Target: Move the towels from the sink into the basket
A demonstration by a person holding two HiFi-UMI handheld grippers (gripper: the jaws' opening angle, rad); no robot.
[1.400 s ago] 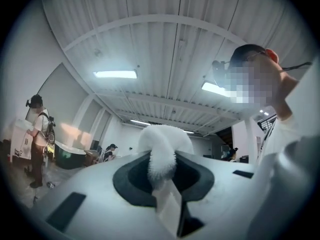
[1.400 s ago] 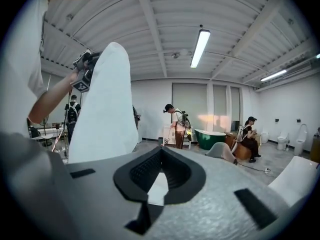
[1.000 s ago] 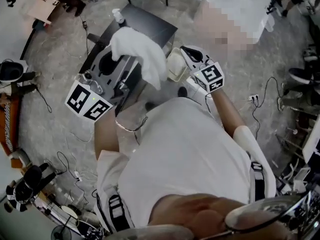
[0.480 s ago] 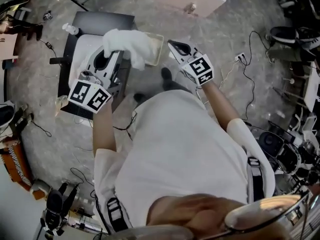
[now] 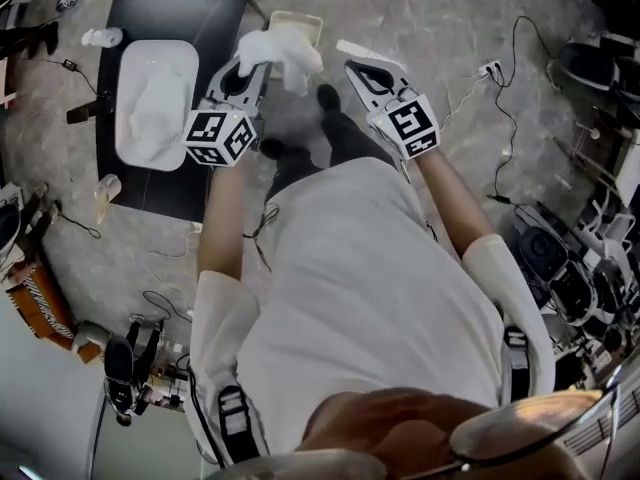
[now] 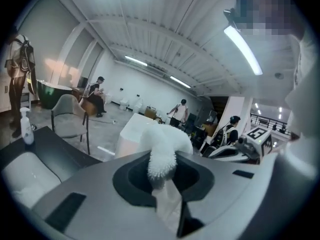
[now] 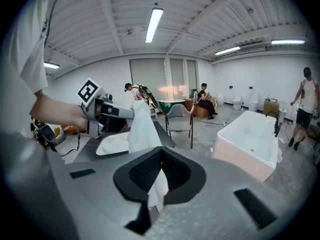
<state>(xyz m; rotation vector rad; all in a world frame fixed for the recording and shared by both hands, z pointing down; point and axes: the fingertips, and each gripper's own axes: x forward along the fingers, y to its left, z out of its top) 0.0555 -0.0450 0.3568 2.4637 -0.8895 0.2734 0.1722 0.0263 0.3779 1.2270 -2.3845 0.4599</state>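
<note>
while one towel lies in the sink, we log the other as up by the basket. far left: spray bottle (image 5: 100, 36) on the dark surface (image 5: 215, 18), beside the white sink (image 5: 122, 148) with the second towel (image 5: 160, 103) bunched inside. left claw (image 5: 252, 66) is clamped on the held towel (image 5: 285, 53), fluffy cloth squeezed between nearly closed jaws. the basket (image 5: 300, 20) sits on the floor (image 5: 450, 28) just right of the surface. from above the held towel overlaps the basket's near rim; height over it we can't tell. right claw (image 5: 350, 65) is closed too, with a thin white corner pinched in it, we think of the same towel. risks, our call: letting go here could leave cloth draped over the rim or on the floor, since it isn't centred. one claw releasing before the other could drag it back out. basket looks small for a bulky towel, so it may spill over.
</note>
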